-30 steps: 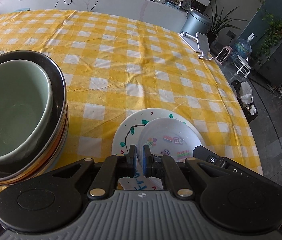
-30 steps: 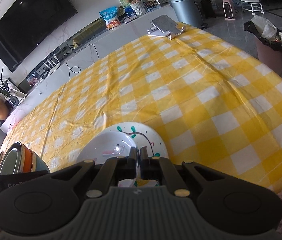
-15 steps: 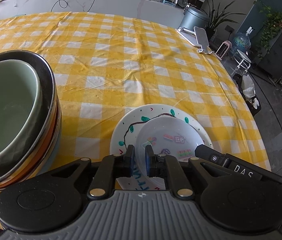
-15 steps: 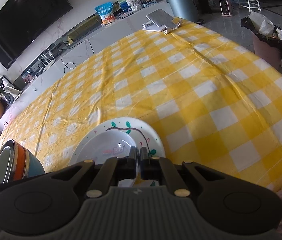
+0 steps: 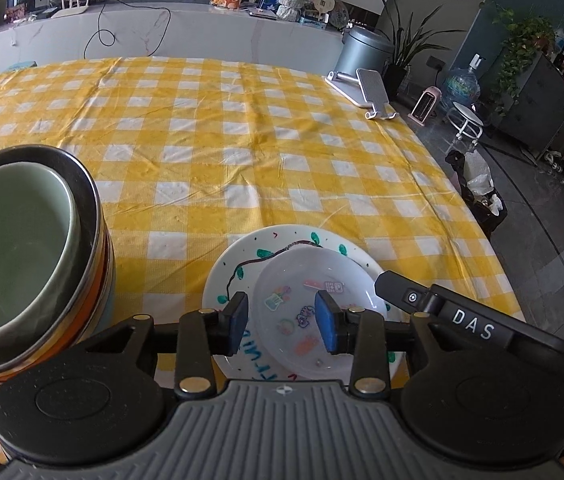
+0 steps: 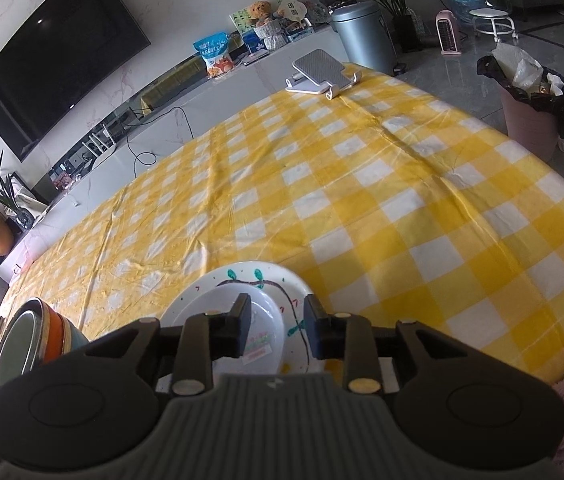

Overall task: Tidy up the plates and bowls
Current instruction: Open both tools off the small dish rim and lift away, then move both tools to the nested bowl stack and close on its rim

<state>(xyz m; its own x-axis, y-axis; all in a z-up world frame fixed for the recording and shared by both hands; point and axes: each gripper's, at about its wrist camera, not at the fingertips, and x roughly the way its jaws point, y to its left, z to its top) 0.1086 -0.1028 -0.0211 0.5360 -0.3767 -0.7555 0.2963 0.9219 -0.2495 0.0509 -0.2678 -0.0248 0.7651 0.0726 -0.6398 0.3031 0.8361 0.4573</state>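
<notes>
A large white plate with a painted vine [image 5: 242,264] [image 6: 242,276] lies on the yellow checked cloth near the table's front edge. A smaller white plate with stickers [image 5: 314,280] [image 6: 238,300] rests on top of it. My left gripper [image 5: 282,324] hangs over the near rim of the small plate. Its jaws are opening, and the blue pads [image 5: 238,320] stand clear of the rim. My right gripper [image 6: 278,330] is over the plates' right near rim, also opening, with nothing pressed. A stack of bowls [image 5: 22,248] [image 6: 34,340], green one on top, stands to the left.
A white folding stand [image 5: 366,88] [image 6: 318,72] sits at the table's far right corner. The right gripper's black body [image 5: 462,320] crosses just right of the plates. Beyond the table's right edge a lined bin [image 6: 530,112] stands on the floor.
Both grippers' jaws were shut at the plates' near rim and now stand apart. The plates lie where they were, and the hands have hardly moved.
</notes>
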